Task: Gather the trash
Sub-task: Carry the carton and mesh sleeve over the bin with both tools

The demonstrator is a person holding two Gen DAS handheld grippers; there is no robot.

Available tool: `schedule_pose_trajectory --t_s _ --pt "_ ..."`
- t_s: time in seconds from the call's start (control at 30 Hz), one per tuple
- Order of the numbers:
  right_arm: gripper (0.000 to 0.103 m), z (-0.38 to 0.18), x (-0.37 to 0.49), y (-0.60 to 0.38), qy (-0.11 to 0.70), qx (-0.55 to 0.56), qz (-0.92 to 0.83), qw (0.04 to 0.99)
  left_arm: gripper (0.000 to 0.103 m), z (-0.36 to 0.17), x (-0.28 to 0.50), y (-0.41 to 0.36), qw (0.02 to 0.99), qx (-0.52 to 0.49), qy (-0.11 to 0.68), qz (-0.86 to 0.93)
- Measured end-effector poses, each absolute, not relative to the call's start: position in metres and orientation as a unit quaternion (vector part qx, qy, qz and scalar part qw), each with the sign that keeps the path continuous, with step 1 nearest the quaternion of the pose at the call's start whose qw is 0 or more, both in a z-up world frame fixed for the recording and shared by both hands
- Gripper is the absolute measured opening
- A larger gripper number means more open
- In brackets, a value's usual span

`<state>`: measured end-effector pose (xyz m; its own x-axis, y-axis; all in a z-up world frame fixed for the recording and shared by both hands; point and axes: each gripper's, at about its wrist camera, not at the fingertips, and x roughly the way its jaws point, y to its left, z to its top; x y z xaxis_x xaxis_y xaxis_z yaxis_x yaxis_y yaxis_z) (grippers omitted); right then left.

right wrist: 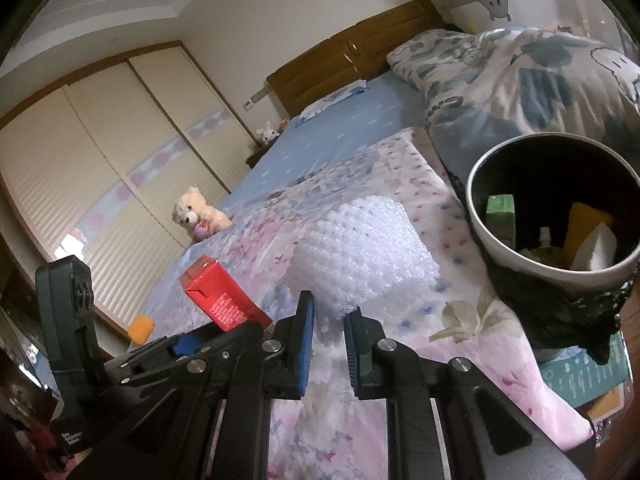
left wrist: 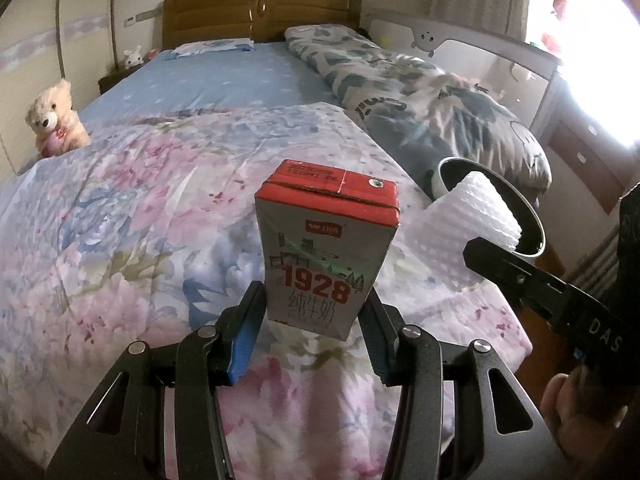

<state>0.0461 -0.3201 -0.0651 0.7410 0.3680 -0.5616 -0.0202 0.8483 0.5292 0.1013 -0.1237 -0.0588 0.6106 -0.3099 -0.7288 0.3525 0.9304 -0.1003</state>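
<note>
Left gripper [left wrist: 316, 316] nearest, blue pads [left wrist: 244, 344] either side of the upright milk carton [left wrist: 326, 252], seemingly pressing its lower sides; firm contact not certain. Right gripper [right wrist: 328, 320] narrowed around the near end of the white foam net [right wrist: 360, 240], touching at the edge, grip looks light. Both on the floral quilt [left wrist: 140, 240]. Bin [right wrist: 496, 256] just beside the bed's right edge, already holding scraps. Judged step: picking up. Next: lift both clear, carry right, release over the rim, foam likely to spring or snag.
</note>
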Motion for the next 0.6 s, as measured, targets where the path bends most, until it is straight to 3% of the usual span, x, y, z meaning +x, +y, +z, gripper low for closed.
schedule_pose_trajectory --t_s 0.6 --pt "0.015 -0.064 0.034 -0.342 0.334 0.267 0.093 0.899 0.046 -0.062 0.097 -0.151 0.891 0.047 0.405 -0.2"
